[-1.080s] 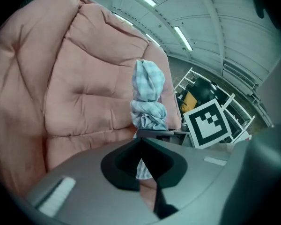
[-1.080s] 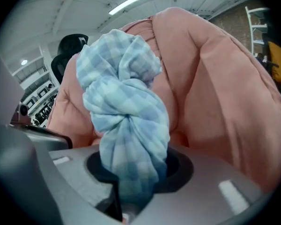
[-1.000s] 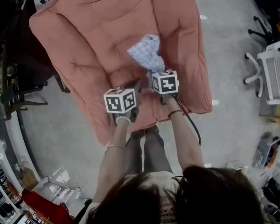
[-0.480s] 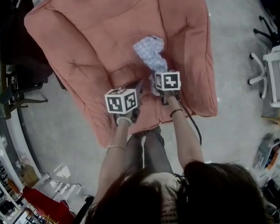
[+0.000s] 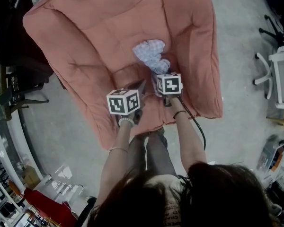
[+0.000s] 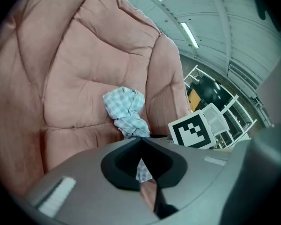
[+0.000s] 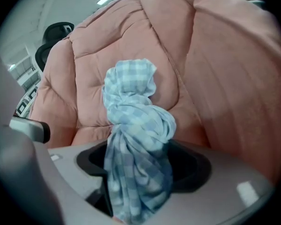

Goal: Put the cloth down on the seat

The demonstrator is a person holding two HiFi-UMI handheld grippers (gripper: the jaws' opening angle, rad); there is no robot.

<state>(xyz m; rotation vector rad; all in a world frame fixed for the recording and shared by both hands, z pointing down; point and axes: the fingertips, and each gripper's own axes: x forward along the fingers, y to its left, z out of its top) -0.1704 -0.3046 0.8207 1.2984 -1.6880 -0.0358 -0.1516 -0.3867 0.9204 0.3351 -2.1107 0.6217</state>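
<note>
A blue-and-white checked cloth [image 5: 149,53] lies bunched on the pink padded chair [image 5: 94,27], at the back of its seat. In the right gripper view the cloth [image 7: 136,121] is twisted, and its near end runs down into my right gripper [image 7: 136,193]. Those jaws have just been opening and stand apart with the cloth's tail loose between them. In the head view the right gripper [image 5: 159,74] is low over the seat. My left gripper [image 5: 142,84] hovers just left of it, jaws together and empty; its own view shows the cloth [image 6: 125,109] ahead of its tips [image 6: 141,142].
The chair's padded arms rise on both sides of the seat. A white wire rack [image 5: 280,74] and an office chair base [image 5: 273,32] stand on the grey floor to the right. Dark furniture [image 5: 19,74] crowds the left. The person's legs [image 5: 151,150] stand against the seat's front edge.
Both grippers have sunk toward the seat, the right one more. The cloth has come down with it and now rests bunched on the cushion instead of hanging.
</note>
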